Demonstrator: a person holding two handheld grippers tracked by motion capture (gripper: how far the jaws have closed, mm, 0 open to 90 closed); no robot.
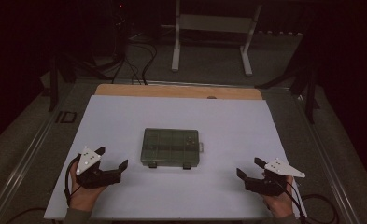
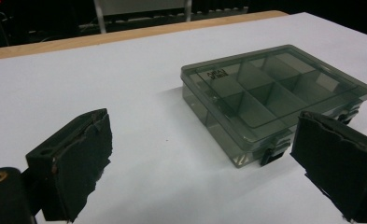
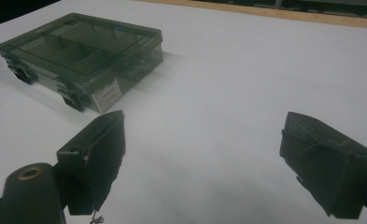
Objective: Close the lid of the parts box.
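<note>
High view first: a flat, smoke-green translucent plastic compartment box (image 1: 172, 148) lies closed in the middle of the white sheet (image 1: 125, 116) that covers the wooden table (image 1: 125, 90), its two dark latches facing the person. The left gripper (image 1: 112, 160) sits low at the left, held in a hand (image 1: 84, 196), jaws spread wide with nothing between them, well apart from the box. Over on the other side, the right gripper (image 1: 250, 167) rests near the bottom right corner in the other hand (image 1: 279, 203), jaws likewise released and empty, also well clear of the box. Beyond the table, a white metal stand (image 1: 212, 28) stands on the dark floor among black cables (image 1: 141, 60). Left gripper view now: the two black padded jaws rise from the bottom, parted wide, bare white sheet between them; the box lies ahead and to the right, lid down, inner dividers showing through the clear lid, one latch just beside the right jaw in the picture, though not touching it. Right gripper view: jaws open again, gripping nothing, and the box sits off to the upper left, a small white label on its near side wall.
</note>
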